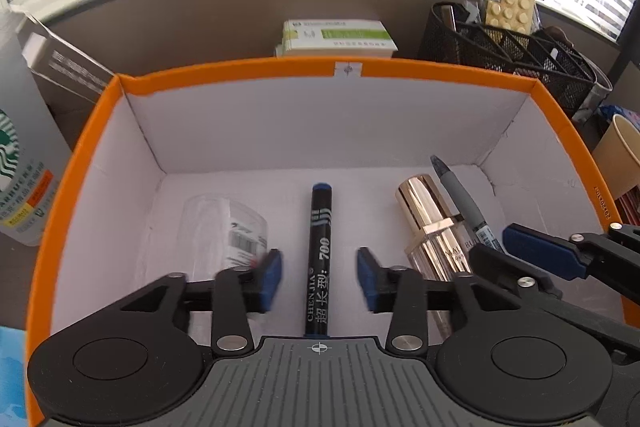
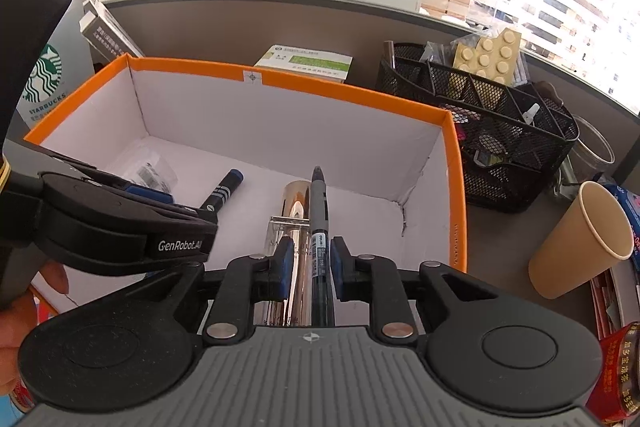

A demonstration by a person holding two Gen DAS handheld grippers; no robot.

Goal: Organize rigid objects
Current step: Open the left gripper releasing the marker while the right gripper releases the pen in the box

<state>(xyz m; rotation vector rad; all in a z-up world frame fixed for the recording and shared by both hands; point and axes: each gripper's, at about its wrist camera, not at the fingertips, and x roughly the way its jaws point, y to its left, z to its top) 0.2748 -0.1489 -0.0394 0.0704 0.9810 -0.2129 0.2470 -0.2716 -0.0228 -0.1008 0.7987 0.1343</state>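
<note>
An orange-rimmed white box holds a clear plastic cup lying at left, a black marker with a blue cap in the middle, and a gold-capped perfume bottle at right. My left gripper is open inside the box, its pads either side of the marker and apart from it. My right gripper holds a grey pen between its pads, above the perfume bottle. The gap to the left pad is unclear.
A black mesh organiser stands right of the box, a paper cup nearer. A green-and-white carton lies behind the box. A Starbucks bottle stands at left.
</note>
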